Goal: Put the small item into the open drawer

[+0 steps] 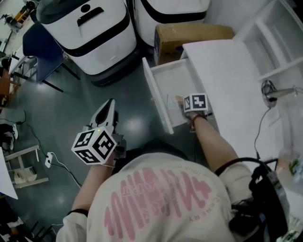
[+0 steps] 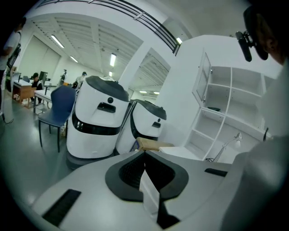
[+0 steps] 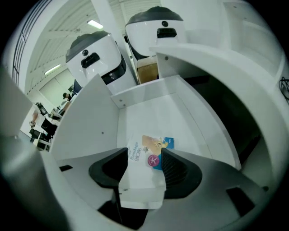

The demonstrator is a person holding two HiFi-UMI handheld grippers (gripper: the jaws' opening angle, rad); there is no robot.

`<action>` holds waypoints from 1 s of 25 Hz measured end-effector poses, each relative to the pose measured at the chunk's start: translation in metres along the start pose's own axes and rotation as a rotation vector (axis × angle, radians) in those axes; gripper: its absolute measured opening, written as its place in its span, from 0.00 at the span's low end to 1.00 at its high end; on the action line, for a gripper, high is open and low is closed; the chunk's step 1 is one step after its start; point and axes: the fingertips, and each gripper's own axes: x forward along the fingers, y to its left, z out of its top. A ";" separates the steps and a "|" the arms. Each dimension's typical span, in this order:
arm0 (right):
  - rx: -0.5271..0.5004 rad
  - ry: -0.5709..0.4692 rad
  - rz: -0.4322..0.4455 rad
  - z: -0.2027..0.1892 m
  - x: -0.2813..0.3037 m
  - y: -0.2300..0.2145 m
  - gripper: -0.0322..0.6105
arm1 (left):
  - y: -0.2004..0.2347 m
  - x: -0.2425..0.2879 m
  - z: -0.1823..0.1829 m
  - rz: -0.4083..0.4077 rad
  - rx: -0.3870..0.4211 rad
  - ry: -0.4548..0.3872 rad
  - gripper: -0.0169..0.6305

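Observation:
The white drawer [image 1: 163,75] stands pulled out of the desk, and its floor [image 3: 149,113] fills the right gripper view. My right gripper [image 3: 144,153] points steeply down over it, under its marker cube [image 1: 195,102]. It is shut on a small white box [image 3: 145,169] with blue and tan print; the pads press both of its long sides. In the head view the box [image 1: 173,101] shows beside the cube, inside the drawer's outline. My left gripper [image 1: 110,103] hangs over the dark floor left of the drawer. Its jaws [image 2: 144,153] are shut with nothing held.
Two large white machines [image 1: 85,28] [image 1: 170,12] and a cardboard box [image 1: 189,35] stand beyond the drawer. The white desk top [image 1: 227,80] lies to the right, with shelves [image 1: 274,42] and a lamp [image 1: 279,93]. A blue chair [image 1: 40,52] is at far left.

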 end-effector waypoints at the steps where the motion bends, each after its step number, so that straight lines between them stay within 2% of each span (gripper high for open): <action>1: 0.020 -0.024 0.006 0.003 -0.008 0.001 0.42 | -0.007 0.003 0.004 -0.021 0.008 -0.007 0.07; 5: 0.080 -0.114 0.011 0.011 -0.043 0.004 0.30 | -0.033 0.007 0.018 -0.108 0.038 -0.034 0.07; 11: 0.138 -0.276 0.010 0.027 -0.100 0.004 0.29 | -0.061 0.009 0.046 -0.228 0.076 -0.094 0.07; 15: 0.156 -0.381 0.022 0.035 -0.143 0.014 0.27 | -0.073 0.000 0.059 -0.277 0.079 -0.120 0.07; 20: 0.178 -0.546 0.055 0.052 -0.206 0.038 0.24 | -0.085 -0.015 0.075 -0.336 0.083 -0.144 0.07; 25: 0.152 -0.697 0.068 0.062 -0.267 0.075 0.22 | -0.085 -0.031 0.086 -0.364 0.080 -0.161 0.07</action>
